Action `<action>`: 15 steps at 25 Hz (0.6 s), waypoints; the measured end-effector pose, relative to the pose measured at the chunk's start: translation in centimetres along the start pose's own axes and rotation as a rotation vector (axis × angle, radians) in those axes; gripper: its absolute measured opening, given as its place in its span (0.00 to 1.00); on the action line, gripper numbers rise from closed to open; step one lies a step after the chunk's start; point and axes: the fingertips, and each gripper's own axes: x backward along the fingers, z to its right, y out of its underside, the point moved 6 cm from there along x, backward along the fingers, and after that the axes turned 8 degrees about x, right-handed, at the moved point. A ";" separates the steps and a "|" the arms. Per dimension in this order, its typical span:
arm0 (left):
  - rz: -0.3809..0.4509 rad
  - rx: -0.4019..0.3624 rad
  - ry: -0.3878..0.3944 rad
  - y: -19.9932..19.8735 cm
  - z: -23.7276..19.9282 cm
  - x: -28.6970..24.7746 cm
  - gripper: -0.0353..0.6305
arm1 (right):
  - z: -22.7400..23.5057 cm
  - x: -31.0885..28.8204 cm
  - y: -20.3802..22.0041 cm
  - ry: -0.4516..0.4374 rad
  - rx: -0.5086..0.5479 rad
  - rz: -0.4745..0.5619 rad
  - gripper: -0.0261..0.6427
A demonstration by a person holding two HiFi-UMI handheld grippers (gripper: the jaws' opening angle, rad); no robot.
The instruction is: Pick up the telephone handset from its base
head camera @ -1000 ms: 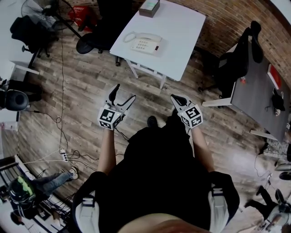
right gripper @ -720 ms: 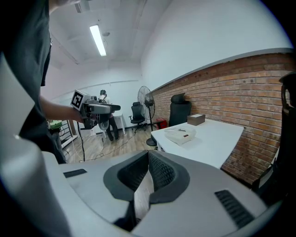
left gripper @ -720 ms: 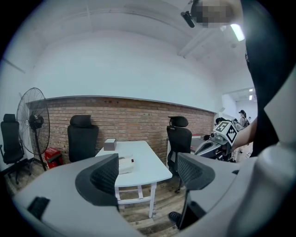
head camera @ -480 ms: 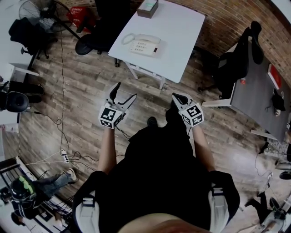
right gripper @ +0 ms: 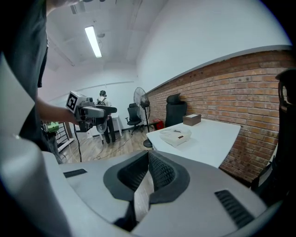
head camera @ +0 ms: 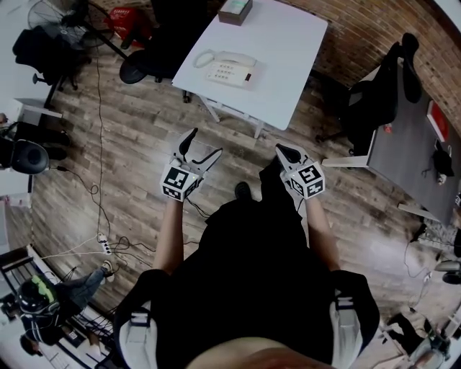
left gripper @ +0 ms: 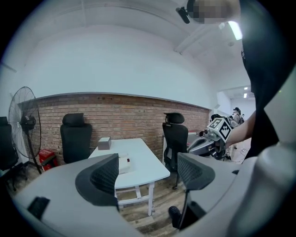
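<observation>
A white telephone (head camera: 229, 70) with its handset (head camera: 214, 58) resting on the base sits near the left edge of a white table (head camera: 288, 50). Both grippers hang over the wooden floor, well short of the table. My left gripper (head camera: 200, 148) is open with nothing between its jaws; in the left gripper view the telephone (left gripper: 124, 163) shows far off beyond its left pad. My right gripper (head camera: 286, 153) is shut and empty. The right gripper view shows the telephone (right gripper: 176, 135) on the table (right gripper: 217, 139), far ahead.
A small brown box (head camera: 235, 12) stands at the table's far end. Black office chairs (head camera: 148, 61) (head camera: 369, 108) flank the table, and a grey desk (head camera: 410, 144) lies to the right. Cables and a power strip (head camera: 101, 246) trail across the floor at left.
Both grippers have drifted slightly forward and to the right, toward the table. The left stays open and the right stays shut.
</observation>
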 end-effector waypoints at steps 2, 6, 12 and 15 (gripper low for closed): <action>-0.004 -0.013 0.009 -0.2 -0.2 -0.2 0.64 | -0.2 -0.5 0.0 -0.001 -0.006 0.002 0.04; -0.015 -0.011 0.015 -0.4 -0.9 -0.7 0.64 | -0.1 -1.3 -0.5 -0.014 -0.008 -0.001 0.04; -0.025 -0.013 -0.003 -0.9 -2.4 -2.6 0.64 | 2.5 -2.3 -0.5 -0.021 -0.004 -0.010 0.04; -0.032 -0.020 -0.010 -1.6 -3.1 -3.5 0.64 | 3.9 -3.1 -1.2 -0.029 0.002 -0.014 0.04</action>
